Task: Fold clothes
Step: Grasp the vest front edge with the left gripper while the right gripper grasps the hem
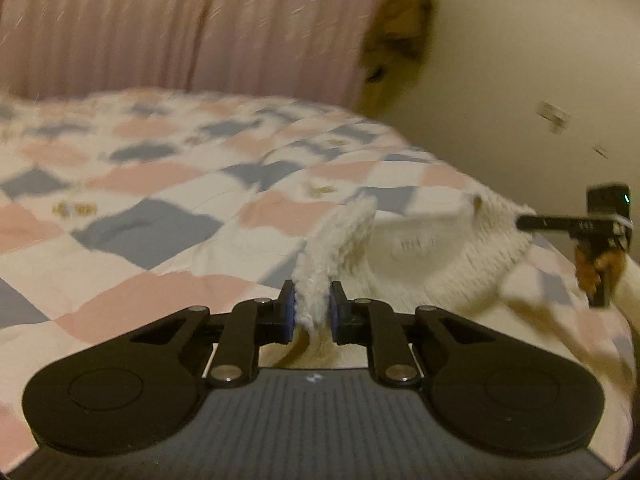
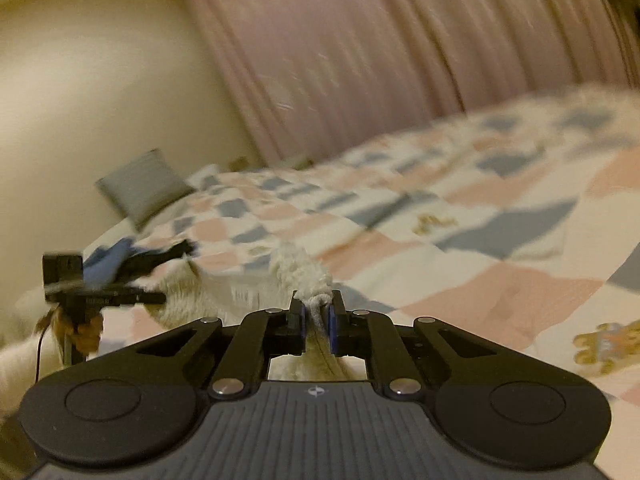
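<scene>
Bed (image 1: 160, 216) fills most of both views, covered by a quilt (image 2: 500, 248) in pink, grey-blue and white patches; blur softens the pattern, so the small gold motifs cannot be read. Pink ribbed curtain (image 1: 160, 24) hangs behind the bed, its top cut off by the frame. Cream wall (image 2: 80, 92) meets the bed's far side, with a grey cushion (image 2: 144, 188) propped at that edge. White knitted sweater (image 1: 420, 256) held up above the near part of the quilt, stretched between the two tools; its lower part is hidden behind the tool bodies, and the neck opening shows a small label too blurred to read. Wide open quilt lies beyond the sweater toward the curtain. Dark and blue garments (image 2: 132, 260) lie near the bed's wall-side edge, shapes unclear. A brown furry shape (image 1: 400, 36) beside the curtain is too blurred to identify. Left tool (image 1: 313, 308) clenched on a fluffy edge of the sweater, blue pads pressing the knit from both sides. Right tool (image 2: 317, 314) likewise clamped on a bunched ridge of the knit. Each tool appears small at the rim of the other's view, gripped by a hand (image 2: 86, 330) in a pale sleeve, partly cut off.
</scene>
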A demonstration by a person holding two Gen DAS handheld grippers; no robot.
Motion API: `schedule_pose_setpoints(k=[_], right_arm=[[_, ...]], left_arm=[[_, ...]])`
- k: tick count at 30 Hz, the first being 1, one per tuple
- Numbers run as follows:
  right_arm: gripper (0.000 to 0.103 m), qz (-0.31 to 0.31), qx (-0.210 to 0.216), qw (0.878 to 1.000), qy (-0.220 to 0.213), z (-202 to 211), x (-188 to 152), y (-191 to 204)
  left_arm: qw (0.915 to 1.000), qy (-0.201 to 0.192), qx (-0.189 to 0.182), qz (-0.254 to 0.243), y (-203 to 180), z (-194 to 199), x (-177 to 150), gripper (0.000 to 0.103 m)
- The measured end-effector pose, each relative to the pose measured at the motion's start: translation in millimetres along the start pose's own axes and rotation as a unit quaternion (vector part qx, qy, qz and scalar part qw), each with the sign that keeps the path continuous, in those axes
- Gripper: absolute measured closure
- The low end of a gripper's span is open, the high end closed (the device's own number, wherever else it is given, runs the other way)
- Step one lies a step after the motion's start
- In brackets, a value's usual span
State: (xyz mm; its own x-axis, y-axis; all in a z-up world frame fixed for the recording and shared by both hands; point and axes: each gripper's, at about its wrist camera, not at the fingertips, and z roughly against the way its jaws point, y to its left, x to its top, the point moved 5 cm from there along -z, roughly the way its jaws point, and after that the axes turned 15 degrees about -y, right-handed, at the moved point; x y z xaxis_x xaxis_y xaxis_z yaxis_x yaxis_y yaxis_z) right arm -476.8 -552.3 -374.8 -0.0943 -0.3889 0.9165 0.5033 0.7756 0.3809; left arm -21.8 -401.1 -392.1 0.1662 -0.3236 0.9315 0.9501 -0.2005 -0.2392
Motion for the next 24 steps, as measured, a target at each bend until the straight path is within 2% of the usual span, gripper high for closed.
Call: schedule_pose_setpoints(k=[2,5,7,8,9,10,12,15,17,19,20,22,24], right_arm=[[0.092,0.033,0.016,0.999,0.002,41.1,-7.8,35.2],[0.087,0.1,0.013,0.994,0.036,94.5,-38.9,81.4],[0.072,0.153,-0.02,0.984,0.089,120.2,-75.8,107.0],[0.063,0.175,-0.042,0.977,0.112,129.0,-94.1,115.9],[0.062,0.198,-0.062,0.969,0.134,137.8,-112.8,124.2],[0.062,0.224,-0.077,0.959,0.153,146.2,-130.9,132.9],[0.059,0.285,-0.102,0.937,0.173,155.3,-156.6,147.7],[0.059,0.396,-0.122,0.895,0.167,151.3,-178.7,168.2],[0.056,0.48,-0.12,0.854,0.162,142.4,-189.7,179.3],[0.054,0.552,-0.105,0.811,0.165,132.4,-203.4,186.2],[0.055,0.578,-0.091,0.793,0.17,126.4,-211.0,187.2],[0.054,0.613,-0.073,0.768,0.173,113.6,-221.4,185.1],[0.055,0.628,-0.065,0.756,0.173,102.5,-225.7,180.4]], left_arm=[[0.9994,-0.006,-0.017,-0.03,-31.0,41.2,-0.9,0.09],[0.9929,0.008,-0.022,-0.117,-83.8,103.2,-30.3,0.086],[0.9837,0.032,-0.017,-0.176,-115.1,131.8,-61.0,0.073],[0.9768,0.051,-0.016,-0.208,-131.4,143.1,-82.6,0.07],[0.9685,0.069,-0.016,-0.239,-147.6,154.4,-104.0,0.069],[0.9591,0.082,-0.013,-0.27,-160.3,161.9,-122.9,0.068],[0.9304,0.107,-0.002,-0.351,-185.9,170.8,-158.9,0.068],[0.8926,0.114,0.013,-0.436,-207.7,168.8,-185.2,0.065],[0.8656,0.1,0.028,-0.49,-213.4,160.6,-190.6,0.055],[0.8278,0.101,0.037,-0.551,-213.7,147.6,-198.3,0.052],[0.8097,0.105,0.037,-0.576,-213.1,141.1,-202.4,0.052],[0.7986,0.112,0.024,-0.591,-207.7,129.5,-207.3,0.052],[0.7806,0.115,0.023,-0.614,-203.2,118.6,-210.1,0.052]])
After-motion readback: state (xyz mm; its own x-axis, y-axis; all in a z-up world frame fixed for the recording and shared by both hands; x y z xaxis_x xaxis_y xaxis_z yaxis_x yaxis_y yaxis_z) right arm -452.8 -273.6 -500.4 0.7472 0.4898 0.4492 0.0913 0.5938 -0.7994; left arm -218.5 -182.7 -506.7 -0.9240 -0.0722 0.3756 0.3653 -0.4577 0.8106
